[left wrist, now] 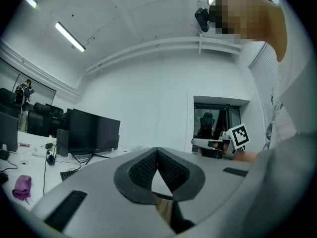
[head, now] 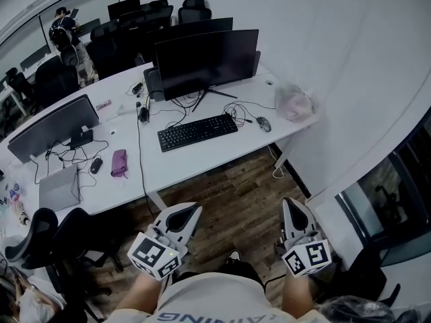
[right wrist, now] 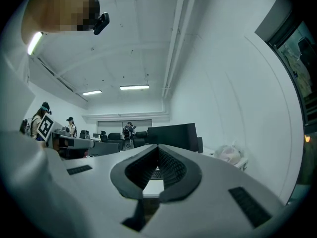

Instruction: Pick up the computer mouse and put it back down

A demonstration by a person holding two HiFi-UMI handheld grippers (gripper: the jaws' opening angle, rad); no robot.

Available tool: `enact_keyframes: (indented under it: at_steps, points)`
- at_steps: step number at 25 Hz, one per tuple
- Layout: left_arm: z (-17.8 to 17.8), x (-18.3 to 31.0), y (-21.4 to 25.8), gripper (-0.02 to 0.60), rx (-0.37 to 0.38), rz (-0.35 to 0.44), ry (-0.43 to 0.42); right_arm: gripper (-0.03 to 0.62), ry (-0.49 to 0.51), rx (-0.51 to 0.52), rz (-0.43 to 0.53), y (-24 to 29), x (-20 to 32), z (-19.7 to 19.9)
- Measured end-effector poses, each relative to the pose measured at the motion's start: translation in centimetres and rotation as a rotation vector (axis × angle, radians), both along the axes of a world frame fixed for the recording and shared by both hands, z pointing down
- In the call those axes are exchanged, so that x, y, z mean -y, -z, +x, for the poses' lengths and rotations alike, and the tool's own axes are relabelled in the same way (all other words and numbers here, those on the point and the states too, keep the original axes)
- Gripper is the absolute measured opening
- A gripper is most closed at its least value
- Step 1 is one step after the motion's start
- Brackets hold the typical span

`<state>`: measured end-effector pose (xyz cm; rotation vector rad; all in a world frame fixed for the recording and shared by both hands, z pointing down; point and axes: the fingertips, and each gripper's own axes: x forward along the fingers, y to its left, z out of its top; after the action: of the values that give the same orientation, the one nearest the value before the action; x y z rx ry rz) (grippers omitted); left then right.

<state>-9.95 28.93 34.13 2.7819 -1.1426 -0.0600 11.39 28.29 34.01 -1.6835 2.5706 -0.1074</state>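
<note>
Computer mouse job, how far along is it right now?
Done: nothing visible; the mouse lies on the desk, right of the keyboard. In hand: nothing; the left gripper and right gripper hover over the floor short of the desk, jaws together and empty. Left: reach the mouse, grip, lift, set it back down.

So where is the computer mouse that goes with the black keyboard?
In the head view the mouse lies on the white desk, just right of the black keyboard, near the plastic bag.
</note>
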Motion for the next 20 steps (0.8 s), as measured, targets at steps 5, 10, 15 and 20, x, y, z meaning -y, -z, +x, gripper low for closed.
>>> enact_keyframes:
  at_steps: [5,10,15,20]
  points:
    - [2.3,2.3,0.2,0.005,0.005,-0.003,0.007,0.02,0.015,0.003,-0.009,-0.1,2.4,2.0]
    - [5.1,4.5,0.1,0.005,0.012,-0.012,0.018,0.02,0.023,0.011,-0.019,-0.4,4.8,4.9]
    - [8.3,6.2,-0.2,0.005,0.028,-0.017,0.016,0.02,0.023,0.027,-0.029,-1.1,6.7,8.1]
    - [11.3,8.0,-0.6,0.005,0.038,-0.018,0.024,0.02,0.025,0.036,-0.043,-2.0,8.5,11.2]
